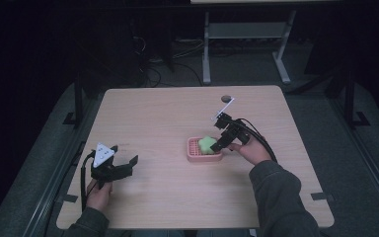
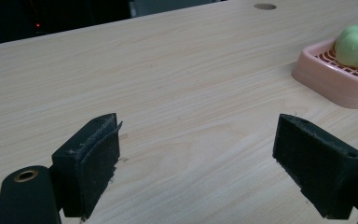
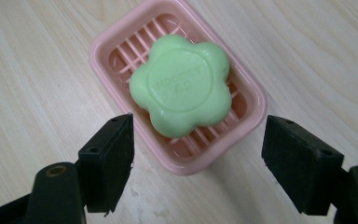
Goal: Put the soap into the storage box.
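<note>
A flower-shaped bar of pale green soap [image 3: 182,84] lies in a pink plastic soap dish [image 3: 107,56] on a light wood-grain counter [image 1: 168,118], with the right gripper [image 3: 198,161] poised above it. That gripper's two black fingers [image 3: 107,163] stand wide apart and hold nothing. The dish's near end sits between them and just ahead of their tips, while the soap lies a little farther forward, clear of both pads.

The soap is smooth and matte, with five rounded lobes and a raised round medallion pressed into its top; the lettering on it is too small to read. It lies tilted across the dish's slatted floor, whose ribs are a darker pink. The dish is a rounded rectangle with a glossy, thick rim.

The fingers are blocky, faced with rough black padding that looks frayed at the edges.

In the high view, the right gripper [image 1: 225,136] leans in over the dish's right side, a black cable trailing back over the person's hand and dark sleeve [image 1: 276,197].

The left gripper [image 2: 200,163], topped by a grey three-cornered plate [image 1: 103,154], rests low over bare counter, well apart from the dish. Its fingers [image 2: 91,161] are also spread open and empty. From between them, the dish and soap lie far ahead, off to the right-hand finger's side.
</note>
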`<control>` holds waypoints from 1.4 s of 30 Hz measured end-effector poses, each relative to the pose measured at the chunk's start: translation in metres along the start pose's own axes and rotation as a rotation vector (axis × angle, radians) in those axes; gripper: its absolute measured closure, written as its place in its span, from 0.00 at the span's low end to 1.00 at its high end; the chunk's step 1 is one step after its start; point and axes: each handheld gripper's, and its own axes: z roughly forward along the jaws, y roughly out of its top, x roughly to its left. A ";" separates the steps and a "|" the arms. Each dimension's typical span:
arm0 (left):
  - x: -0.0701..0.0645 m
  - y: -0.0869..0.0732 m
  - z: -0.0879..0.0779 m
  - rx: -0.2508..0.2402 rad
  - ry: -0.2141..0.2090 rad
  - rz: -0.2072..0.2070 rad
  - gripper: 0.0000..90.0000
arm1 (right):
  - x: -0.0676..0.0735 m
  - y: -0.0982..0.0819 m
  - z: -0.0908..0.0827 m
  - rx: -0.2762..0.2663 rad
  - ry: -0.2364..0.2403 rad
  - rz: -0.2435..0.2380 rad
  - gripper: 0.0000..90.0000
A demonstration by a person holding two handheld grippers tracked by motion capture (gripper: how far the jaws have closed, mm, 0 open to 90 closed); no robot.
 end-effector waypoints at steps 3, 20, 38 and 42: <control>0.000 0.000 0.000 0.000 -0.001 0.001 0.16 | 0.000 -0.002 -0.003 -0.002 -0.006 0.001 0.27; -0.001 0.000 0.001 0.002 -0.002 0.005 0.16 | 0.000 -0.019 -0.013 -0.012 -0.012 0.017 0.27; -0.001 -0.001 0.001 0.003 -0.004 0.009 0.16 | -0.001 -0.034 -0.022 -0.010 -0.009 0.028 0.28; -0.001 -0.001 0.001 0.004 -0.002 0.009 0.16 | 0.000 -0.036 -0.023 -0.006 -0.016 0.026 0.28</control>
